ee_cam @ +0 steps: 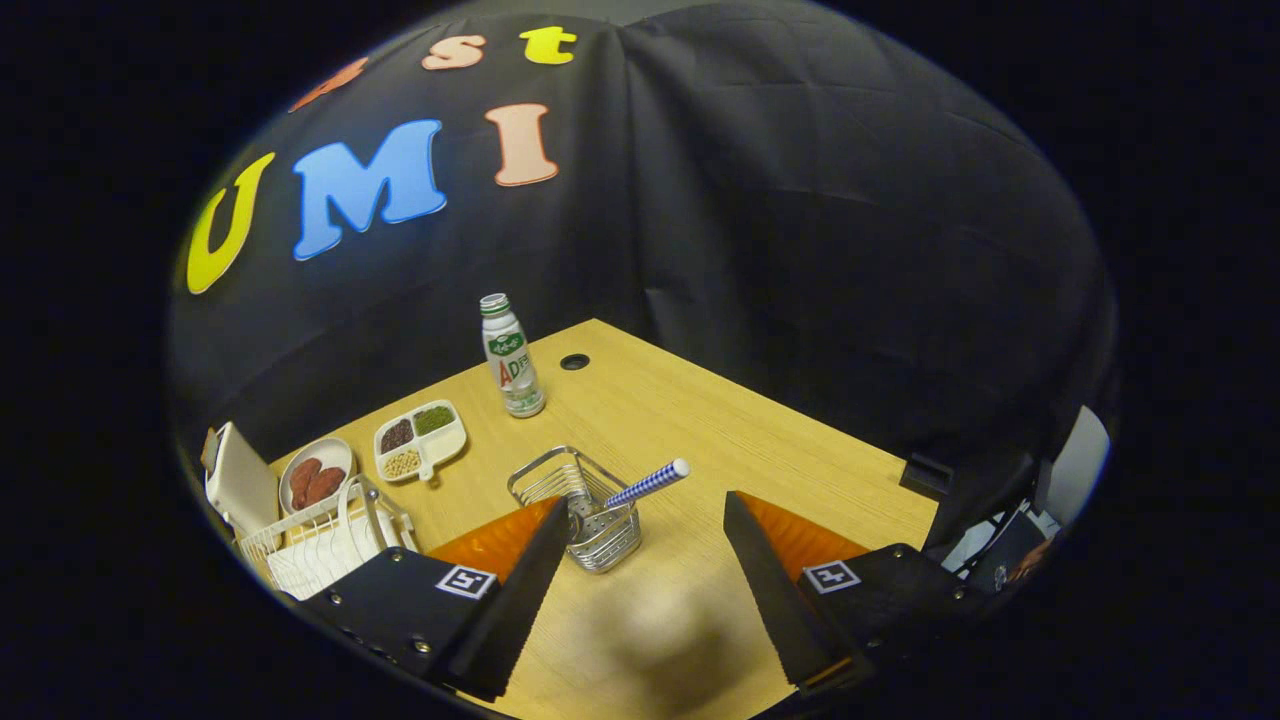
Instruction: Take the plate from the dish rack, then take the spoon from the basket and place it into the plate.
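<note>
Your claw [645,520] is spread wide above the wooden surface [720,420], pinching nothing. The spoon [640,489] stands tilted in the wire basket [580,505] just ahead of your left finger. The plate [322,562] sits upright in the white dish rack [300,530], far left.

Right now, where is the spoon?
In the gripper view, the spoon stands in the wire basket on the table, its striped handle leaning out, just ahead of the open gripper, with the bottle beyond.

spoon [640,490] in basket [585,508] – plate [325,560] racked
</note>
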`<state>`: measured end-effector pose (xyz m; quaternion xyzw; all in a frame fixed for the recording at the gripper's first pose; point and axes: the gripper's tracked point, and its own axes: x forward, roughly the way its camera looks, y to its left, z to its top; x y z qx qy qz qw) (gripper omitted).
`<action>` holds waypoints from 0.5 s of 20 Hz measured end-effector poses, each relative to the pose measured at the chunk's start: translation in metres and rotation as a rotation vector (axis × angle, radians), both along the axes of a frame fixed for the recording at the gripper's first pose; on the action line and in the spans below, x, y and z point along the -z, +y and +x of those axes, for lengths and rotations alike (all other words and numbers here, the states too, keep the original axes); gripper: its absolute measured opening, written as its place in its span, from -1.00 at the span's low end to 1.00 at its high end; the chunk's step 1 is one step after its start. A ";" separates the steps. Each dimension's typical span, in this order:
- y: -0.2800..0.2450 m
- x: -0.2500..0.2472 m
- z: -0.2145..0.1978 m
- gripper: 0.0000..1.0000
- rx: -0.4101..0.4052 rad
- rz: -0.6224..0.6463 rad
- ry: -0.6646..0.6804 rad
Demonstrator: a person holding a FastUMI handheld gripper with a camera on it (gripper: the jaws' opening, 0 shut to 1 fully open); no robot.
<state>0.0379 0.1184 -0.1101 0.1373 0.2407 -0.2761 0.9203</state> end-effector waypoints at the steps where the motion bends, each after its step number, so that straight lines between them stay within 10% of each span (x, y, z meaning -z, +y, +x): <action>1: -0.003 0.002 0.006 0.92 0.026 0.022 -0.010; 10: -0.031 0.026 0.049 0.65 0.198 0.134 -0.064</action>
